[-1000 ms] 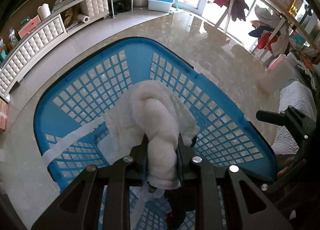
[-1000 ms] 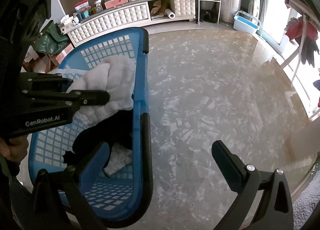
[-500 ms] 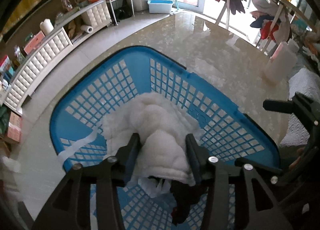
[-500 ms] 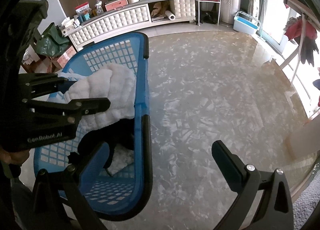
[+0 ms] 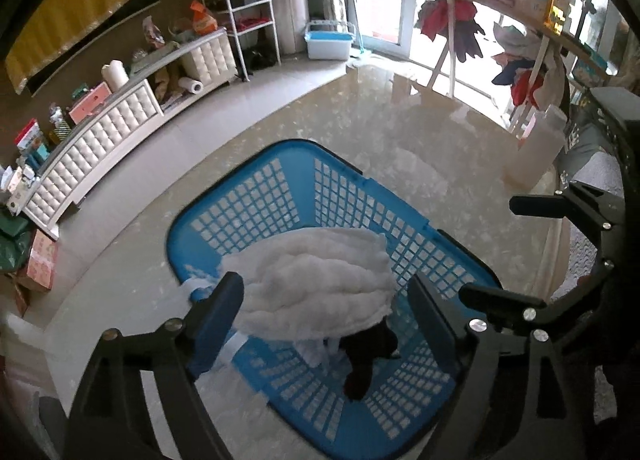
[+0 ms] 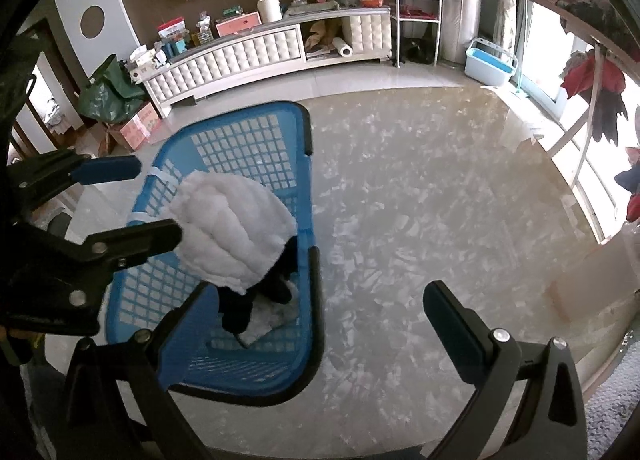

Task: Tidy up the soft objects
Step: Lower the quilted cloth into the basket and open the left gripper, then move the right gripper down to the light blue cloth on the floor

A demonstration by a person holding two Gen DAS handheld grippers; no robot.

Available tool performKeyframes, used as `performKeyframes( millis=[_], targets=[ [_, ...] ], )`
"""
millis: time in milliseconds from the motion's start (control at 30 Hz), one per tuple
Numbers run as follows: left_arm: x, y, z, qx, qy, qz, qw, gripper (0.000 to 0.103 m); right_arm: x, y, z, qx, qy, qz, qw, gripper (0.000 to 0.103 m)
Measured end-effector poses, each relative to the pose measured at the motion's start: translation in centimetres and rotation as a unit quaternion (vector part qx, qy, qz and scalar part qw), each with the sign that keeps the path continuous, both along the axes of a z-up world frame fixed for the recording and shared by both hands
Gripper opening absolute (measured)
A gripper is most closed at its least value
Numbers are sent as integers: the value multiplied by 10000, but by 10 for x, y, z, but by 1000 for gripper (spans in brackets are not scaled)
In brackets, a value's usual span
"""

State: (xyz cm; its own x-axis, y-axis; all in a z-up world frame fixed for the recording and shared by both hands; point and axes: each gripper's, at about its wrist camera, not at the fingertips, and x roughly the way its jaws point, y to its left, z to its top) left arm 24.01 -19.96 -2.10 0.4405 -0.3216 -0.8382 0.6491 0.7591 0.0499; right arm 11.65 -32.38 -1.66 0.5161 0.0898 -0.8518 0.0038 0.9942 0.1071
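Observation:
A white fluffy towel (image 5: 320, 284) lies in the blue lattice laundry basket (image 5: 280, 195) on the glossy floor, over a dark garment (image 5: 366, 360). My left gripper (image 5: 326, 312) is open and empty, raised above the basket with its fingers either side of the towel. In the right wrist view the towel (image 6: 232, 232) lies against the basket (image 6: 248, 139) wall, with the dark garment (image 6: 244, 300) below it and the left gripper (image 6: 140, 203) to its left. My right gripper (image 6: 316, 324) is open and empty over the basket's right rim.
A long white tufted cabinet (image 6: 256, 51) with clutter runs along the back wall. A light blue tub (image 6: 490, 65) stands by the window. A drying rack with clothes (image 5: 460, 15) is at the right. A translucent white jug (image 5: 536, 151) stands on the floor.
My left gripper opened and let go of the white towel, then rose and drew back. The towel dropped into the basket and spread out. The right gripper stayed open and also rose.

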Motion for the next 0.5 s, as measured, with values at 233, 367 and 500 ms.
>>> performKeyframes(
  millis=[233,367,500],
  targets=[
    [-29,29,21,-61,-205,71,9997,83,-9,20,18,-29,-194,213,9996,103],
    [-38,50,30,-173,-237,203,9994,83,-11,32,23,-37,-205,324,9993,103],
    [-48,81,36,-179,-353,467,9981,84,-10,46,25,-28,-199,428,9989,103]
  ],
)
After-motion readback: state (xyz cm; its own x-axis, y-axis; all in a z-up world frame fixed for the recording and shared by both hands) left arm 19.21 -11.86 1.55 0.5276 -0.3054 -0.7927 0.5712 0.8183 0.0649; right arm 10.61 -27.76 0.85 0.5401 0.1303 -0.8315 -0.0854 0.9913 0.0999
